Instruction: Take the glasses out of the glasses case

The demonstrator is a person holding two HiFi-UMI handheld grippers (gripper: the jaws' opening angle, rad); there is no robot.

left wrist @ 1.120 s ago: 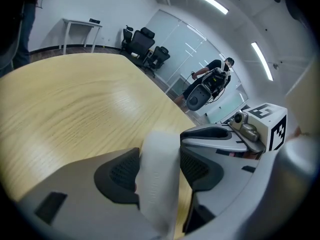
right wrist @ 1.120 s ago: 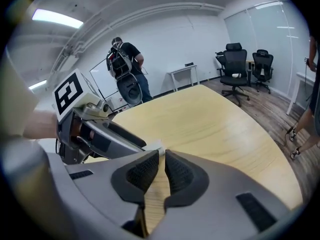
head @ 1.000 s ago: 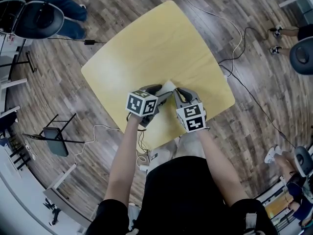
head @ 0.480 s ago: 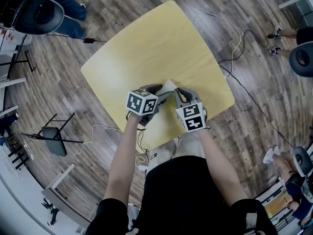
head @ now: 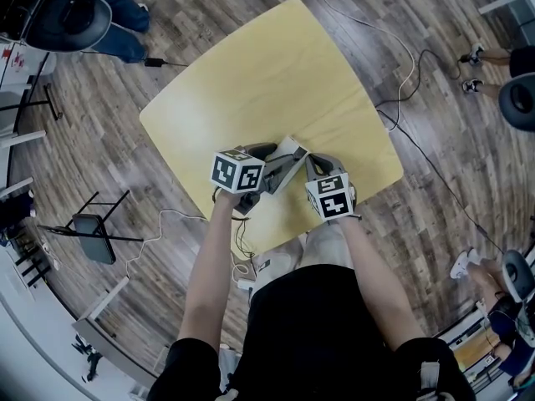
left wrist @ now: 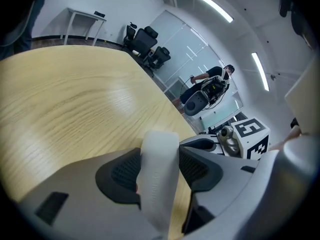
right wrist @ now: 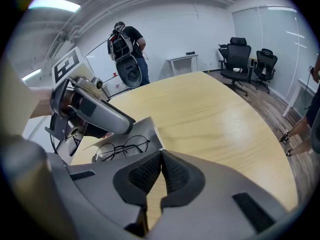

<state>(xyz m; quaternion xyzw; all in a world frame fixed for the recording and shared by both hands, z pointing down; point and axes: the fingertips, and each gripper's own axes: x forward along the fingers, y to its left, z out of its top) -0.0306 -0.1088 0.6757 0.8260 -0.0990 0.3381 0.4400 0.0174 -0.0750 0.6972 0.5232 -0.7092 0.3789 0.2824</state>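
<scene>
Glasses [right wrist: 122, 148] with thin round wire rims lie inside the opened glasses case [head: 287, 153], which sits on the yellow bench [head: 267, 73] close to the edge nearest the person. In the right gripper view the frames rest flat on the case's grey inner surface, lenses side by side, partly under the body of the other gripper. The left gripper [left wrist: 160, 149] is clamped on the case's pale grey lid flap [left wrist: 159, 174]. The flap stands upright between its two dark ribbed pads, and both pads press against it. The right gripper [right wrist: 161, 156] has its jaws brought together, pad against pad. Its tips sit right at the near corner of the case, and whether they pinch the case's edge cannot be told. In the head view the two grippers meet over the case from either side, both angled downward, with the marker cubes toward the person. Bare arms reach to them from below.
</scene>
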